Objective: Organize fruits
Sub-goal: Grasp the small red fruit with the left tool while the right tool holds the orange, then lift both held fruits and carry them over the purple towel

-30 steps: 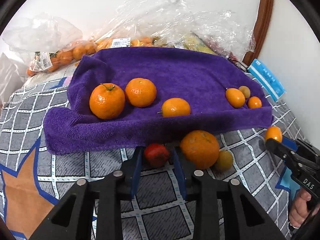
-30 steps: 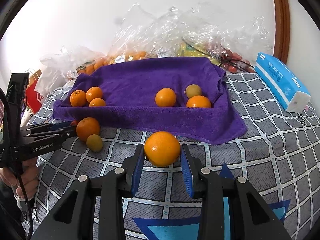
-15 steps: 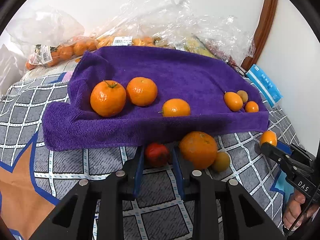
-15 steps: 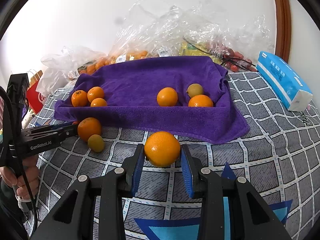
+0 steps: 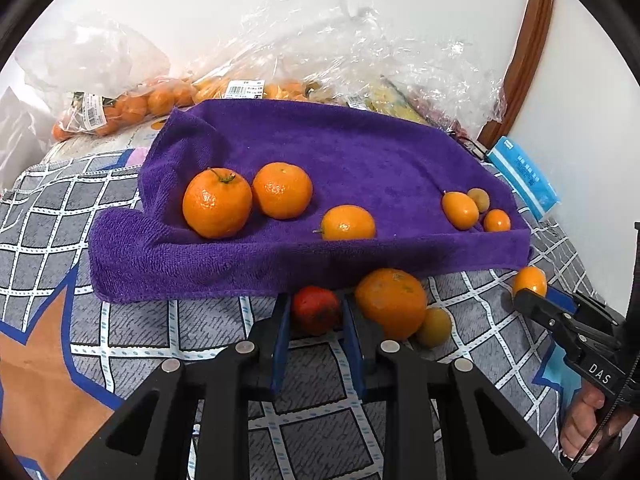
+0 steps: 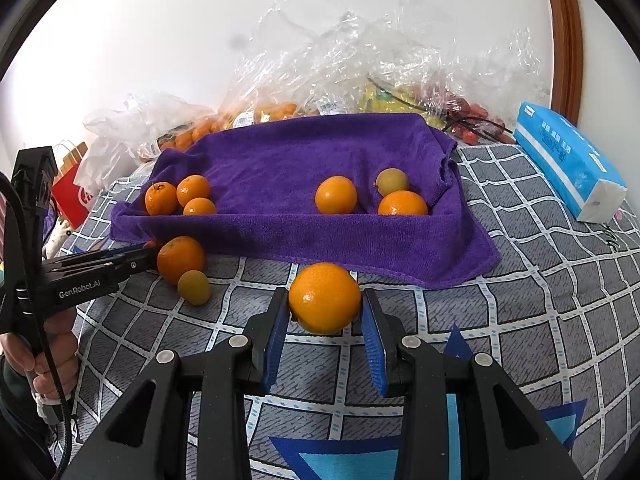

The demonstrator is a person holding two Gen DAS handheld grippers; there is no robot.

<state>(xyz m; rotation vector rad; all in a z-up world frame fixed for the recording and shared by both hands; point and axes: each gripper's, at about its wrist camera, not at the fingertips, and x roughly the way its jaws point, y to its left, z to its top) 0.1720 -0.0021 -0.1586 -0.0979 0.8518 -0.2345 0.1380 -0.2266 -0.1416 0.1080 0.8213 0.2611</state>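
Observation:
A purple towel (image 5: 360, 156) lies on the checked bedspread and holds three oranges at its left (image 5: 217, 208) and three small fruits at its right (image 5: 460, 210). My left gripper (image 5: 314, 314) is shut on a small red fruit (image 5: 316, 310) at the towel's front edge. An orange (image 5: 391, 303) and a yellow-green fruit (image 5: 434, 327) lie just right of it. My right gripper (image 6: 325, 310) holds an orange (image 6: 325, 298) between its blue pads (image 6: 276, 330), just in front of the towel (image 6: 304, 160).
Clear plastic bags of fruit (image 6: 360, 68) are piled behind the towel against the wall. A blue tissue pack (image 6: 568, 160) lies at the right. A red paper bag (image 6: 70, 196) stands at the far left. The checked bedspread (image 6: 520, 300) stretches in front.
The left gripper has edged forward with the red fruit in it, so the towel looks nearer. The right gripper still holds its orange in about the same place.

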